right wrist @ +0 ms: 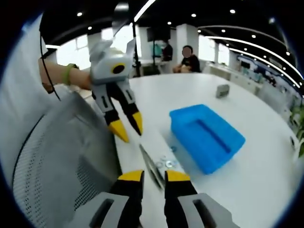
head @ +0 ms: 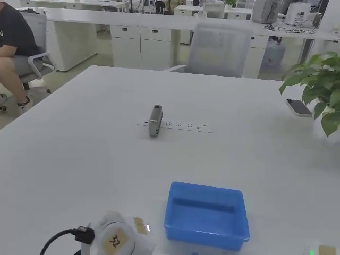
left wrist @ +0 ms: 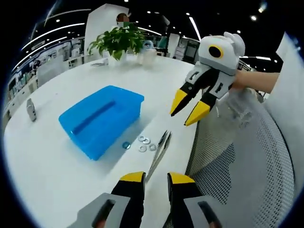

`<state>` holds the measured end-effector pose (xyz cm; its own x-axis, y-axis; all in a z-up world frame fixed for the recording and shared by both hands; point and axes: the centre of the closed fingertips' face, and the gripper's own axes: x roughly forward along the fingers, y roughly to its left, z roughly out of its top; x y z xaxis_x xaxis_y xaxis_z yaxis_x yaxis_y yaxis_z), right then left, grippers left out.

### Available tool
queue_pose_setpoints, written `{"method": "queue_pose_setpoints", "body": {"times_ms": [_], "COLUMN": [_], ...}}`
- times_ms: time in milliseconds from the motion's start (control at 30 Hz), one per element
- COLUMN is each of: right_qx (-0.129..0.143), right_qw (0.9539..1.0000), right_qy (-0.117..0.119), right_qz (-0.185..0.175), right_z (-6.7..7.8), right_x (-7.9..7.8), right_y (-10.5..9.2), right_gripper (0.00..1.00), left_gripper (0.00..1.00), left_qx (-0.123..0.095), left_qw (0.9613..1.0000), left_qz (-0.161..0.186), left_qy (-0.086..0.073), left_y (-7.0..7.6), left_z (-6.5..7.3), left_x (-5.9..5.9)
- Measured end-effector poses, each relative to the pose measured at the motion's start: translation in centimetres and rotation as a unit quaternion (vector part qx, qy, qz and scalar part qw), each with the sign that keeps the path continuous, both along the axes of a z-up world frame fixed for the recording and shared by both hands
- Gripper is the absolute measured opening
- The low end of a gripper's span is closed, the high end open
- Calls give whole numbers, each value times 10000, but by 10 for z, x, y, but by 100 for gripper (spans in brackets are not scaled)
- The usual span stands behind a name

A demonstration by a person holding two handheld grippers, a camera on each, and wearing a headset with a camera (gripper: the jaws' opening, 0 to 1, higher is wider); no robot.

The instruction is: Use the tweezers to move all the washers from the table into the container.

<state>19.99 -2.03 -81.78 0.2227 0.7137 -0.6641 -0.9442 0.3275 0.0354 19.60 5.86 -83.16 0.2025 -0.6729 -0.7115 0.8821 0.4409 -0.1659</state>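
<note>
A shallow rectangular tub of glossy blue plastic [head: 206, 213], with rounded corners and a raised lip, sits on the smooth white table [head: 79, 159]. Its floor is bare blue. In the left gripper view the flat metal washers [left wrist: 146, 144] lie on the table just beside one long wall of the tub. Three small silvery rings form a tight cluster, and one bluish ring lies nearest the wall. The slim steel tweezers [left wrist: 159, 152] lie flat just past the cluster from the tub, near the table's edge. Their two thin arms taper together toward one end. Neither gripper touches them.

The left gripper [left wrist: 156, 178] has black jaws capped with yellow wedge tips. It hangs on the tweezers' side of the tub, tips spread a little with nothing pinched between them. The right gripper [right wrist: 153, 176] is built the same, with a rounded white casing above the jaws. It hangs on that same side of the tub, in front of the pale perforated mesh of a chair back [left wrist: 237, 161]. Its tips are also parted and hold nothing.

In the head view a gripper's white casing [head: 114, 236] with a black cable shows just left of the tub's near corner. Well beyond the tub, a small grey metal block [head: 155, 120] stands on a recessed socket strip [head: 183, 126]. Far to the tub's right are a leafy green plant [head: 319, 87] and a dark flat phone [head: 299, 107].
</note>
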Motion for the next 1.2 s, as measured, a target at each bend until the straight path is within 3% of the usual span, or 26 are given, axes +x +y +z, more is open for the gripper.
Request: {"method": "queue_pose_setpoints", "body": {"times_ms": [67,100,233,367,633,700,833,1033,1200], "right_qx": [-51,-64,-146,-286,-447,-517,-606,-604,-642], "right_qw": [10000,9999,9998,9993,9985,9980,9970,9972,9968], "right_qy": [18,23,60,43,-1,-74,-180,-199,-211], "right_qz": [67,83,145,216,301,366,441,394,425], "right_z": [-2,-2,-9,-13,-18,-19,-19,-19,-22], "right_x": [-3,-4,-5,-7,-6,-6,-5,-1,0], "right_y": [2,2,2,2,1,1,0,-3,-3], "right_gripper": [10,9,7,6,4,4,4,8,11], "left_gripper": [14,14,13,8,4,1,0,0,0], "left_qx": [192,410,912,1180,1441,1534,1494,1440,1259], "left_qw": [9995,9986,9926,9866,9789,9740,9721,9656,9670], "left_qz": [-216,-318,-765,-1054,-1353,-1518,-1640,-1919,-1869], "left_qy": [-86,-114,-247,-390,-525,-687,-759,-1007,-1186], "left_y": [0,3,5,4,2,2,0,0,0], "left_z": [-5,-9,-21,-27,-32,-33,-33,-20,2], "left_x": [1,2,2,3,9,10,8,5,3]}}
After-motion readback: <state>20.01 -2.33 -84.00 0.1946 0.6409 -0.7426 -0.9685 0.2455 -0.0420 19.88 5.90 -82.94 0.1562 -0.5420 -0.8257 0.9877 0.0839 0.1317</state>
